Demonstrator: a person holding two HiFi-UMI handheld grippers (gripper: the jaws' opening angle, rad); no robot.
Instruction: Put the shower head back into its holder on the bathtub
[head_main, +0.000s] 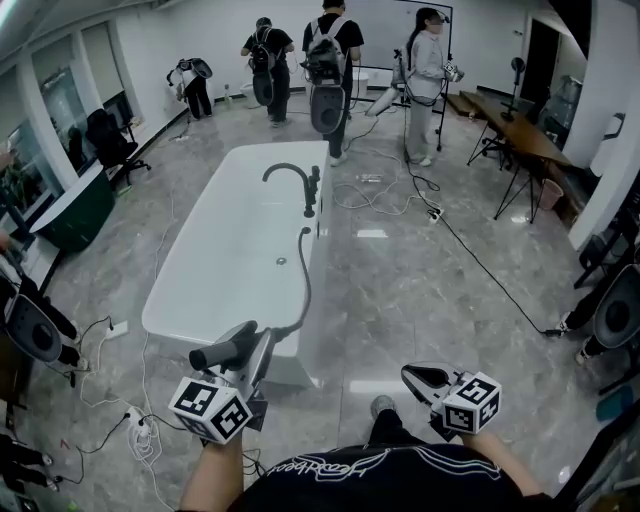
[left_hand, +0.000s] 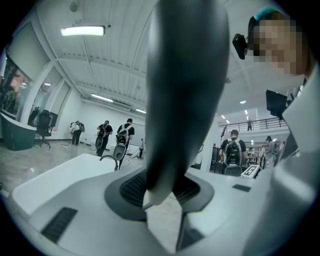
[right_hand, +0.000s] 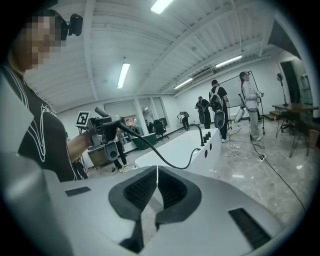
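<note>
A dark shower head (head_main: 222, 352) lies across my left gripper (head_main: 250, 352), whose jaws are shut on its handle. In the left gripper view the handle (left_hand: 182, 90) rises as a thick dark bar between the pads. Its black hose (head_main: 304, 275) runs up to the white bathtub (head_main: 200, 280), whose rim carries a curved black tap (head_main: 290, 178) and knobs. From the right gripper view the shower head (right_hand: 107, 117), hose (right_hand: 165, 161) and tub (right_hand: 185, 145) show to the left and ahead. My right gripper (head_main: 410, 375) hangs over the floor right of the tub's near end, its jaws shut on nothing (right_hand: 157, 180).
Several people with backpacks stand beyond the tub's far end (head_main: 330, 60). Cables (head_main: 480, 265) trail over the marble floor to the right. A long table (head_main: 510, 125) stands at the far right, a power strip (head_main: 140, 435) with cords lies at the near left.
</note>
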